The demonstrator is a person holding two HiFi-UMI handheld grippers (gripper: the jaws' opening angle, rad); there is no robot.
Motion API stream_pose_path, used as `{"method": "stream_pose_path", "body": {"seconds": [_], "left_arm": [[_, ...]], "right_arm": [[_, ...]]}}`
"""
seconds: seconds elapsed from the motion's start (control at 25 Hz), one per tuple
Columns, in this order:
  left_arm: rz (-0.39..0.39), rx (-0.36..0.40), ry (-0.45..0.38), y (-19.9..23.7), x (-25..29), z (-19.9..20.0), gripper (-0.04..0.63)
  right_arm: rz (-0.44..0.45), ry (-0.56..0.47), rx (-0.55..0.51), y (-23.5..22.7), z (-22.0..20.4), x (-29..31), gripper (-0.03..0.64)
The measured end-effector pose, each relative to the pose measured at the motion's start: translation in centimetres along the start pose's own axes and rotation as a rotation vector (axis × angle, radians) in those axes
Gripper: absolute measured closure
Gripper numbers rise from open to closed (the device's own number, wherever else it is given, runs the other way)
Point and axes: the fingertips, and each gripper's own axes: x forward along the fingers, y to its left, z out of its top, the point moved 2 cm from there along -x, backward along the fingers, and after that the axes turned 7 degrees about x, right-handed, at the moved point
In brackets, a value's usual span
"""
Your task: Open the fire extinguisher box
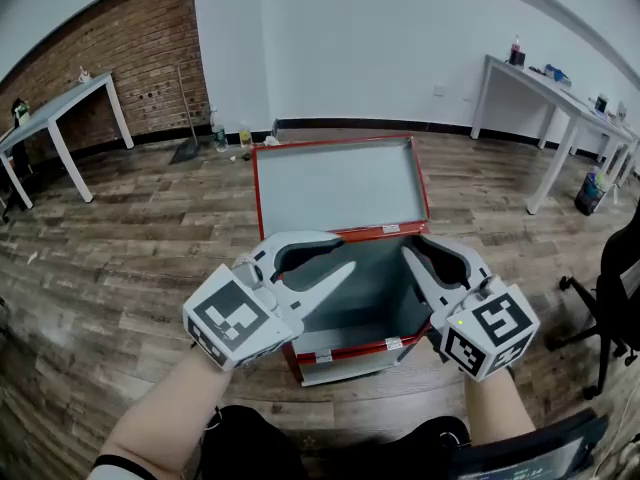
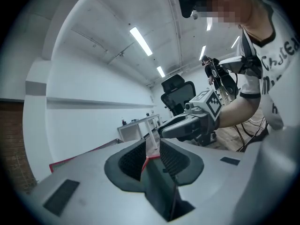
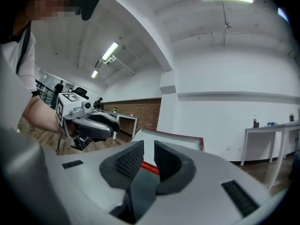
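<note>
Both jaws slightly spread and gripping nothing, the left gripper [image 1: 347, 255] and right gripper [image 1: 412, 246] are hovering over the red fire extinguisher box [image 1: 350, 351], standing on the wooden floor [image 1: 130, 258], its lid [image 1: 340, 183] leaning back.

From my right gripper [image 3: 148, 148] I look along its two dark ribbed pads [image 3: 130, 161], which stand a little apart with nothing caught in the slot between them. Through that slot I see a strip of the fire extinguisher box's red rim [image 3: 149, 167], and beyond it the lid [image 3: 176, 145] stands raised, grey inside with a red edge. At the left the left gripper [image 3: 115, 125] shows side-on, its marker cube [image 3: 65, 104] next to a bare forearm [image 3: 40, 116]. A brick wall [image 3: 143, 110] lies far behind, a white table [image 3: 272, 128] with a bottle [image 3: 255, 122] stands at the right, and strip lights [image 3: 110, 51] run along the ceiling
</note>
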Motion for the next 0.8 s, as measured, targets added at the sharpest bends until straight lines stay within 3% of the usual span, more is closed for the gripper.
{"method": "stream_pose_path", "body": {"seconds": [0.08, 0.28, 0.4, 0.52, 0.8], "left_arm": [[0.018, -0.036, -0.014, -2.0, -0.6, 0.2, 0.501], [0.103, -0.281, -0.083, -5.3, -3.0, -0.3, 0.541], [0.159, -0.380, -0.096, -6.3, -3.8, -1.6, 0.558], [0.166, -0.413, -0.062, -7.9, -3.8, -2.7, 0.565], [0.151, -0.388, -0.030, -9.9, -2.9, -3.1, 0.565]], "right_arm": [[0.009, 0.011, 0.009, 2.0, -0.9, -0.6, 0.546], [0.089, 0.014, 0.193, 6.5, -2.8, -2.4, 0.546], [0.131, 0.040, 0.271, 8.1, -4.2, -2.7, 0.549], [0.124, 0.074, 0.284, 8.8, -5.9, -3.1, 0.575], [0.131, 0.102, 0.317, 8.9, -7.4, -3.8, 0.607]]}}
